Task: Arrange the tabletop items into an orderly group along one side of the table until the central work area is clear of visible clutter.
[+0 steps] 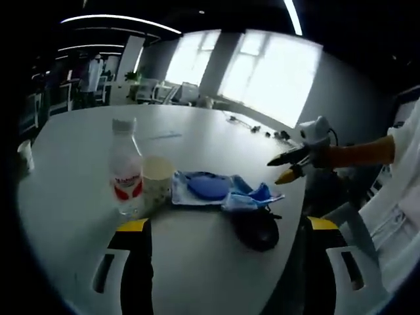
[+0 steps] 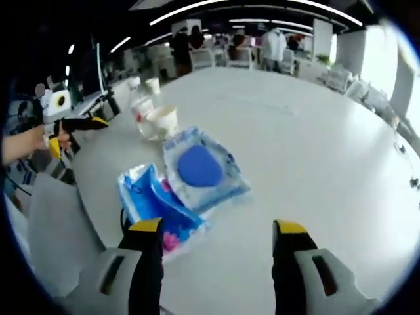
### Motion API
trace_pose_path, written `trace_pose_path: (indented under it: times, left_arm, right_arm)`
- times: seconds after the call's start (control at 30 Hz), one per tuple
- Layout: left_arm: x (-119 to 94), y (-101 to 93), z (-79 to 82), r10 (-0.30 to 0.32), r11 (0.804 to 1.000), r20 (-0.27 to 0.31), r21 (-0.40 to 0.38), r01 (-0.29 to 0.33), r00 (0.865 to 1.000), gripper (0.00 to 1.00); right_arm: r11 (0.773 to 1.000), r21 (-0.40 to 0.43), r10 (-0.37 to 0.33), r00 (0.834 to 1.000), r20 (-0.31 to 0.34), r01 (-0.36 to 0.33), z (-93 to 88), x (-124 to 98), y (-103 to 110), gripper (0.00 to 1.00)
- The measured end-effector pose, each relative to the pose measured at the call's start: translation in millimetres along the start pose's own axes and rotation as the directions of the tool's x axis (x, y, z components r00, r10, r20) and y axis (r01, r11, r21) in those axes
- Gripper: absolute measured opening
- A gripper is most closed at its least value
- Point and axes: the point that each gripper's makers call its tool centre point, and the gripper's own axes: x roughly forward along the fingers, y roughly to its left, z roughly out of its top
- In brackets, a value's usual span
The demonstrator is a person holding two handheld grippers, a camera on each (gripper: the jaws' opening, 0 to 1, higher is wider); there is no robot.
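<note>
Jaws of the left gripper [image 1: 226, 252] and right gripper [image 2: 218, 246] stand apart, empty. The white table [image 2: 315, 131] spreads bare toward upper right; near its left edge cluster blue packet [image 2: 201, 167], tissue pack [image 2: 154, 203], paper cup [image 2: 163, 120], water bottle [image 1: 126, 174].

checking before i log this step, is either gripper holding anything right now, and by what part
Nothing is held. The left gripper and the right gripper both stand open over the table, with no item between their jaws.

we've got open table [image 2: 315, 125] right of the blue packets [image 2: 197, 167]; bottle [image 2: 140, 108] and cup [image 2: 162, 121] crowd the left edge.
</note>
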Motion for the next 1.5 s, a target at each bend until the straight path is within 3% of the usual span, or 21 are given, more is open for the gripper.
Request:
trace_pose_path:
  times: [0.07,0.2,0.37,0.47,0.8,0.9,1.0,1.33,1.5]
  left_arm:
    - [-2,0.9,-1.1,0.004,1.0,0.001,-0.006,-0.004,1.0,0.92]
    - [-7,3.8,-3.2,0.012,1.0,0.006,-0.016,-0.012,1.0,0.92]
    - [-9,5.6,-6.4,0.016,1.0,0.007,-0.027,-0.016,1.0,0.92]
    - [-8,4.6,-4.7,0.019,0.998,0.023,-0.052,-0.018,1.0,0.92]
    - [27,-17.0,2.8,-0.035,0.988,0.032,-0.148,0.039,0.999,0.84]
    - [42,-27.3,1.8,-0.052,0.979,0.009,-0.198,0.053,0.999,0.8]
    - [58,-34.5,4.4,-0.066,0.956,0.008,-0.285,0.065,0.998,0.75]
    - [85,-37.6,10.7,-0.043,0.93,-0.007,-0.366,0.038,0.999,0.69]
    - [96,-39.0,2.0,-0.038,0.92,-0.061,-0.392,0.011,0.997,0.59]
  right_arm:
    - [0.999,0.041,0.015,1.0,-0.009,-0.014,-4.3,1,5,0.64]
    - [0.977,0.205,0.054,0.998,0.012,-0.055,-10.1,4,13,0.63]
    - [0.963,0.266,0.049,0.999,-0.013,-0.044,-25.8,6,13,0.58]
    - [0.929,0.364,0.062,0.998,0.011,-0.062,-28.1,8,20,0.55]
    - [0.913,0.401,0.064,0.998,0.029,-0.07,-34.5,9,29,0.53]
    - [0.903,0.424,0.057,0.997,0.045,-0.071,-32.5,9,30,0.52]
    - [0.898,0.436,0.051,0.998,0.046,-0.067,-33.2,9,30,0.52]
    - [0.887,0.459,0.031,0.998,0.058,-0.054,-33.6,7,27,0.5]
    - [0.88,0.472,0.035,0.997,0.064,-0.061,-31.3,12,28,0.49]
